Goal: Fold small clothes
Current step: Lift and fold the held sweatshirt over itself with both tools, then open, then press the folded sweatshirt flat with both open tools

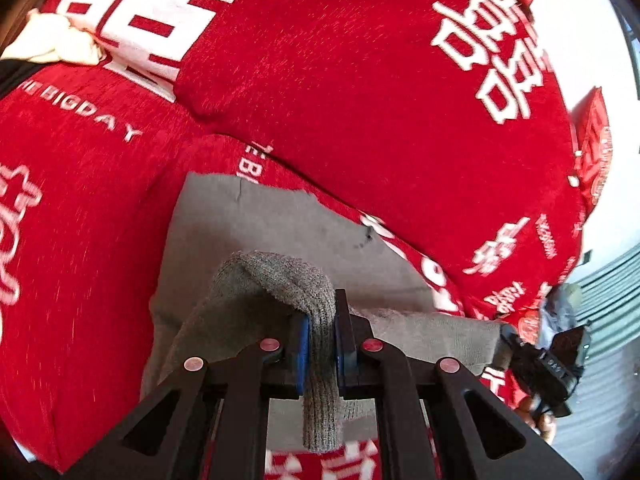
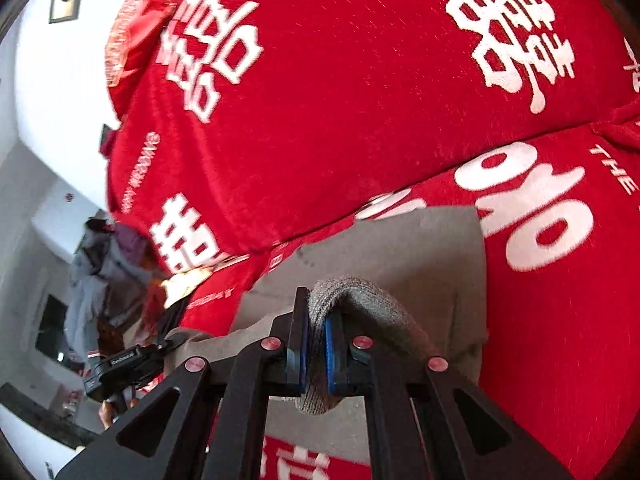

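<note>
Two grippers hold one grey garment (image 1: 256, 236) between them, and you have it lifted at its near edge above a red bedspread (image 1: 360, 80) printed with white characters. Your left gripper (image 1: 322, 344) is clamped on a thick knitted fold of the cloth, which loops up over the blue pads and hangs down between them toward the camera. Your right gripper (image 2: 316, 348) pinches the same ribbed edge (image 2: 360, 296), its jaws closed tight on it. Stretched from one grip to the other, the garment's long axis runs sideways across both views, while its flat body slopes away onto the bedspread. Near the far left lies a cream cloth (image 1: 52, 40).
</note>
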Tool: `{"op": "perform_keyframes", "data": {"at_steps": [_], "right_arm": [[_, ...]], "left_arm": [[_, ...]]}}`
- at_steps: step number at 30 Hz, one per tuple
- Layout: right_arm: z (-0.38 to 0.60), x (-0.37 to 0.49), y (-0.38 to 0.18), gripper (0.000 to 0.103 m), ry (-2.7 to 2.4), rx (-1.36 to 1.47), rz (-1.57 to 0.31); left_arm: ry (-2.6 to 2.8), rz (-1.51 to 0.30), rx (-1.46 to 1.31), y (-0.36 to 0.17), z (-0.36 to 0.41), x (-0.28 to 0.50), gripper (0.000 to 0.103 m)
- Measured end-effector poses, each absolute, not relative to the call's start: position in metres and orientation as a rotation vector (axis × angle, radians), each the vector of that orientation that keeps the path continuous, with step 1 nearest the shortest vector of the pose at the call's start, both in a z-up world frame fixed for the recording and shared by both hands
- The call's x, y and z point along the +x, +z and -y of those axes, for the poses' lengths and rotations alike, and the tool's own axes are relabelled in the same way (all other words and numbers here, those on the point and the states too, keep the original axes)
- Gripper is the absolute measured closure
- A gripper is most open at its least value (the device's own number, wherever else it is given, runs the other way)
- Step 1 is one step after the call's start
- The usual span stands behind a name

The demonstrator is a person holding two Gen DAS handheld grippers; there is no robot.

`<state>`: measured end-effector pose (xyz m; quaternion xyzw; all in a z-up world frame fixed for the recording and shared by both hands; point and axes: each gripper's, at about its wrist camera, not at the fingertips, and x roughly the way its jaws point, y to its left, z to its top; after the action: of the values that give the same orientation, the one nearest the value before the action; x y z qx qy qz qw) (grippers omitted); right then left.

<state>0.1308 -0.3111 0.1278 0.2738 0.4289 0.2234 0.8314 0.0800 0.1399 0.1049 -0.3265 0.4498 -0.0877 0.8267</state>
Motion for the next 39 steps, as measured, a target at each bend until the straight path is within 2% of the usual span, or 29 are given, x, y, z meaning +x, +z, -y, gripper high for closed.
{"op": "perform_keyframes", "data": {"at_steps": [10, 16, 17, 18, 19, 21, 22, 23, 24, 25, 26, 30, 34, 36, 39], "right_arm": [[0.285, 0.227, 0.074, 0.096, 0.373, 0.529, -1.047], [0.297, 0.256, 0.025, 0.092, 0.304, 0.632, -1.162], [0.301, 0.258, 0.019, 0.092, 0.308, 0.668, -1.174], [0.305, 0.259, 0.017, 0.092, 0.314, 0.696, -1.176], [0.308, 0.260, 0.014, 0.091, 0.318, 0.723, -1.176], [0.313, 0.259, 0.014, 0.083, 0.316, 0.748, -1.177], [0.315, 0.258, 0.016, 0.072, 0.305, 0.739, -1.176], [0.317, 0.255, 0.021, 0.058, 0.286, 0.723, -1.160], [0.320, 0.252, 0.026, 0.050, 0.274, 0.714, -1.139], [0.324, 0.248, 0.033, 0.036, 0.259, 0.708, -1.106], [0.327, 0.246, 0.039, 0.031, 0.244, 0.704, -1.090], [0.324, 0.234, 0.064, 0.031, 0.198, 0.584, -1.046], [0.260, 0.228, 0.068, 0.031, 0.182, 0.031, -1.103], [0.243, 0.229, 0.060, 0.031, 0.155, -0.143, -1.095], [0.244, 0.245, 0.046, 0.034, 0.158, -0.114, -1.117]], "left_arm": [[-0.090, -1.035, -0.710, 0.049, -0.146, 0.167, 0.092], [-0.060, -1.126, -0.862, 0.002, -0.164, 0.182, 0.091], [-0.072, -1.127, -0.890, -0.001, -0.168, 0.182, 0.086], [-0.095, -1.119, -0.911, -0.001, -0.169, 0.182, 0.063], [-0.119, -1.101, -0.933, 0.001, -0.170, 0.181, 0.032], [-0.115, -1.040, -0.956, 0.013, -0.171, 0.175, 0.009], [-0.101, -1.029, -0.952, 0.018, -0.171, 0.174, 0.000], [-0.108, -1.018, -0.957, 0.023, -0.171, 0.173, 0.000], [-0.144, -1.006, -0.971, 0.027, -0.171, 0.172, 0.000], [-0.155, -1.004, -0.969, 0.031, -0.170, 0.172, 0.000], [-0.143, -1.007, -0.953, 0.035, -0.168, 0.170, 0.000], [-0.145, -1.036, -0.729, 0.054, -0.137, 0.159, 0.000], [-0.137, -1.084, -0.312, 0.058, -0.083, 0.159, 0.000], [-0.147, -1.086, -0.213, 0.055, -0.066, 0.162, 0.000], [-0.181, -1.109, -0.223, 0.044, -0.059, 0.177, 0.000]]}}
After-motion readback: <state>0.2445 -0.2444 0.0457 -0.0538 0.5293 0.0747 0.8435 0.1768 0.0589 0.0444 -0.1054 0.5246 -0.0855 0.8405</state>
